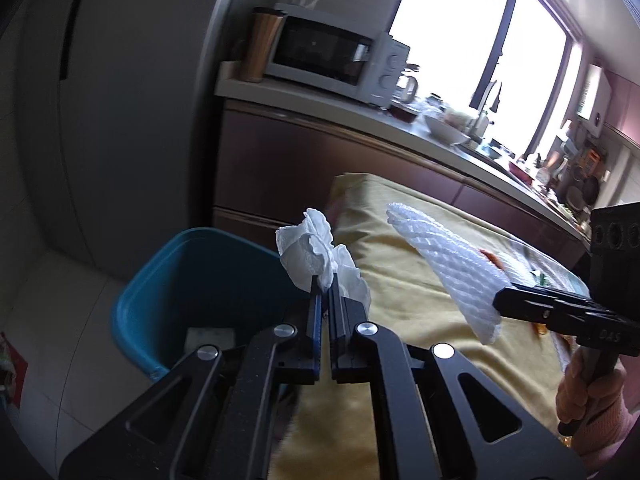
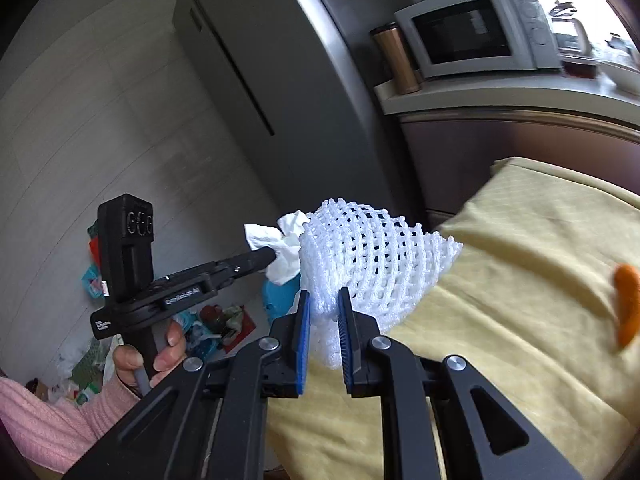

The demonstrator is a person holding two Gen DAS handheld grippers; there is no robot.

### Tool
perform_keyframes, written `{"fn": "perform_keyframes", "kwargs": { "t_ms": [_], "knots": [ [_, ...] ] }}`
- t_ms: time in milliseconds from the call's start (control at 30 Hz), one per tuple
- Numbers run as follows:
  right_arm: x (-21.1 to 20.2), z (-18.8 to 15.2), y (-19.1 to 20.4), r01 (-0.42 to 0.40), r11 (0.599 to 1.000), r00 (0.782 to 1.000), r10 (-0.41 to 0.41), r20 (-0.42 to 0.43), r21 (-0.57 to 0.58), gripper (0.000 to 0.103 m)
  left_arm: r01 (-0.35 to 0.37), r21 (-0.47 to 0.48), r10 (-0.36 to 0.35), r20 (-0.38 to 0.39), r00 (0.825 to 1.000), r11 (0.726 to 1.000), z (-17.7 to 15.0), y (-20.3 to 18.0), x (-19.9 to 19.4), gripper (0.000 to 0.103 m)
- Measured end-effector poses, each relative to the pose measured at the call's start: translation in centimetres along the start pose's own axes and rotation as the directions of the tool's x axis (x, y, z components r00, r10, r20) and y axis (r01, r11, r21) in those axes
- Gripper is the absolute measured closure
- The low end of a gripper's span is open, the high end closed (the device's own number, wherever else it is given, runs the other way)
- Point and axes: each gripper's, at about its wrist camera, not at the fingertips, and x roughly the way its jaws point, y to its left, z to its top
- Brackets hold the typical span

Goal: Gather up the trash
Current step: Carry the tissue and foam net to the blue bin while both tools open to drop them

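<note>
My left gripper point(image 1: 326, 286) is shut on a crumpled white tissue point(image 1: 316, 254) and holds it above the near edge of a blue bin point(image 1: 172, 280) beside the table. My right gripper point(image 2: 323, 300) is shut on a white foam fruit net point(image 2: 372, 256) and holds it above the yellow tablecloth point(image 2: 520, 288). The net also shows in the left wrist view point(image 1: 452, 268), held by the right gripper point(image 1: 498, 300). The left gripper point(image 2: 272, 256) with its tissue point(image 2: 280, 248) shows in the right wrist view. A piece of orange peel point(image 2: 626, 304) lies on the cloth.
A kitchen counter point(image 1: 360, 108) with a microwave point(image 1: 336, 56), a bowl and dishes runs behind the table. A tall grey fridge point(image 2: 260, 80) stands at the left. Bags and packaging point(image 2: 216, 324) lie on the tiled floor. Scraps lie on the table at the right point(image 1: 496, 260).
</note>
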Motion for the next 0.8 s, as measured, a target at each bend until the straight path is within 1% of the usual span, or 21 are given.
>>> {"fn": "perform_keyframes", "kwargs": {
  "t_ms": [133, 333, 633, 800],
  "knots": [
    [2.7, 0.5, 1.3, -0.029, 0.999, 0.999, 0.028, -0.044, -0.032, 0.091, -0.047, -0.048, 0.046, -0.023, 0.999, 0.998, -0.5, 3.1, 0.7, 0.100],
    [6.8, 1.5, 2.5, -0.056, 0.997, 0.994, 0.051, -0.096, -0.046, 0.091, -0.089, -0.078, 0.086, -0.049, 0.995, 0.993, -1.4, 6.1, 1.5, 0.100],
    [11.6, 1.9, 2.8, -0.064, 0.998, 0.983, 0.060, -0.175, -0.021, 0.090, -0.127, -0.118, 0.116, -0.092, 0.989, 0.985, -2.3, 8.2, 3.7, 0.100],
    [13.8, 1.7, 2.6, -0.046, 0.999, 0.976, 0.042, -0.216, -0.010, 0.089, -0.139, -0.138, 0.122, -0.121, 0.985, 0.981, -2.8, 9.0, 5.2, 0.100]
  ]
}}
